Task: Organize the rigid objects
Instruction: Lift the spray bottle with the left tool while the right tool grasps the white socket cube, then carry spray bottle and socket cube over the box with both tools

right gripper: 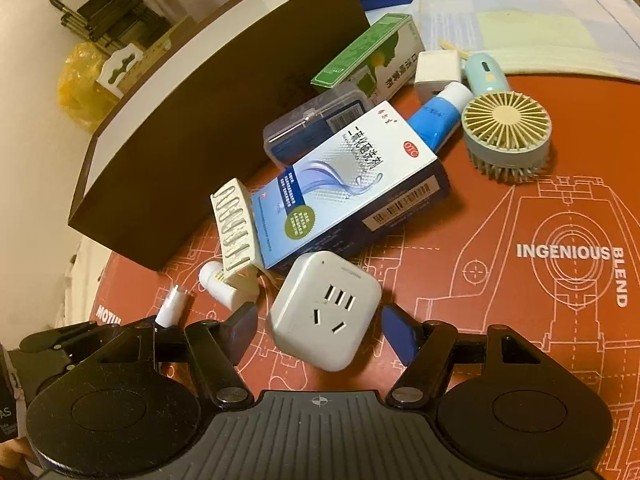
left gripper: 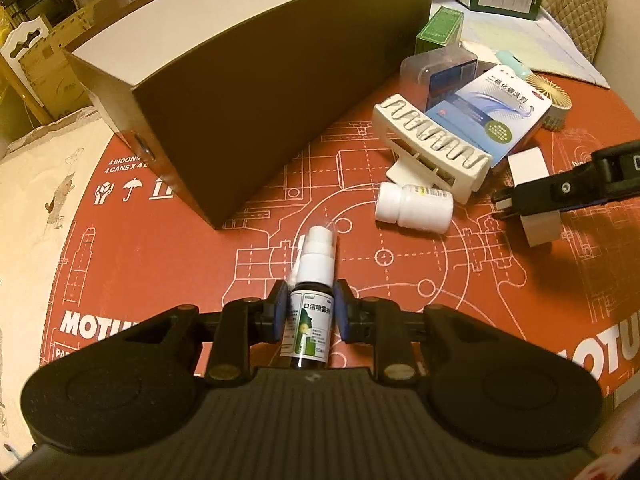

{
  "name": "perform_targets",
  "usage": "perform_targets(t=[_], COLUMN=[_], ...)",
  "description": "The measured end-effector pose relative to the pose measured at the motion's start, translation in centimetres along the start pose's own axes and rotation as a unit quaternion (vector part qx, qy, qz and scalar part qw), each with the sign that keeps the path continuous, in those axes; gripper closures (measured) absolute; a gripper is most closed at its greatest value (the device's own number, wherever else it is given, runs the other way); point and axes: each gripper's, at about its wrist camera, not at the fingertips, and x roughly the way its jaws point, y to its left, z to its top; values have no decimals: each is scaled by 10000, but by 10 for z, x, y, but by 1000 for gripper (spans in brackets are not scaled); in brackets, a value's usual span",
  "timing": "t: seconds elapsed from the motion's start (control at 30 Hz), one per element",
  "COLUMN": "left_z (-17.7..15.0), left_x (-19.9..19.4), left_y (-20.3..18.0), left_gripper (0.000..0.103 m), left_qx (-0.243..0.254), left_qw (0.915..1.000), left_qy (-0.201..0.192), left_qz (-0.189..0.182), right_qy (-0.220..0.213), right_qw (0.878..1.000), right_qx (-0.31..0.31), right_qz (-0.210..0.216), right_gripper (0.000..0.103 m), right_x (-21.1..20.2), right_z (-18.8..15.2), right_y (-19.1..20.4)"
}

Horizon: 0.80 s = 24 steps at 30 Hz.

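Observation:
My left gripper point(left gripper: 310, 310) is shut on a small dark spray bottle point(left gripper: 308, 328) with a white nozzle, held above the red mat. My right gripper point(right gripper: 320, 326) is open, its fingers on either side of a white cube socket adapter point(right gripper: 326, 312) without touching it; the adapter and gripper also show in the left wrist view point(left gripper: 534, 196). A brown open box point(left gripper: 248, 92) stands at the back left of the mat, also in the right wrist view point(right gripper: 192, 128).
A pile lies beside the box: a blue-white medicine carton point(right gripper: 352, 184), a white ribbed clip point(right gripper: 234, 228), a white pill bottle point(left gripper: 414, 206), a clear plastic case point(right gripper: 316, 124), a green carton point(right gripper: 368, 56), a blue tube point(right gripper: 438, 118) and a small fan point(right gripper: 506, 132).

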Motion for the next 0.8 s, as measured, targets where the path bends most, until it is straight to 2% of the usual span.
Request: perform_targets(t=[0.1,0.17,0.33,0.53,0.8], left_z=[3,4,6,3,-1], left_x=[1,1,2,0,-12], left_y=[-3,-4,-7,-11,-21], left_gripper=[82,82,83,83,83], left_qx=[-77,-142,-255,-482,-716], left_qw=[9999,9998,9996,9987,9974], left_qy=[52,63,109,150,59], left_qz=[66,83,104,55,38], right_qy=[41,69,79,10,-147], right_qw=[10000,9999,9998,9996,9960], right_qx=[35,69,113,-258,-877], right_qz=[18,45,170,96,-100], right_gripper=[37,43,48,55,55], right_x=[4,6,5,-5,-24], right_z=[2,3,4,3,0], right_y=[-2,-4,-8,-5,0])
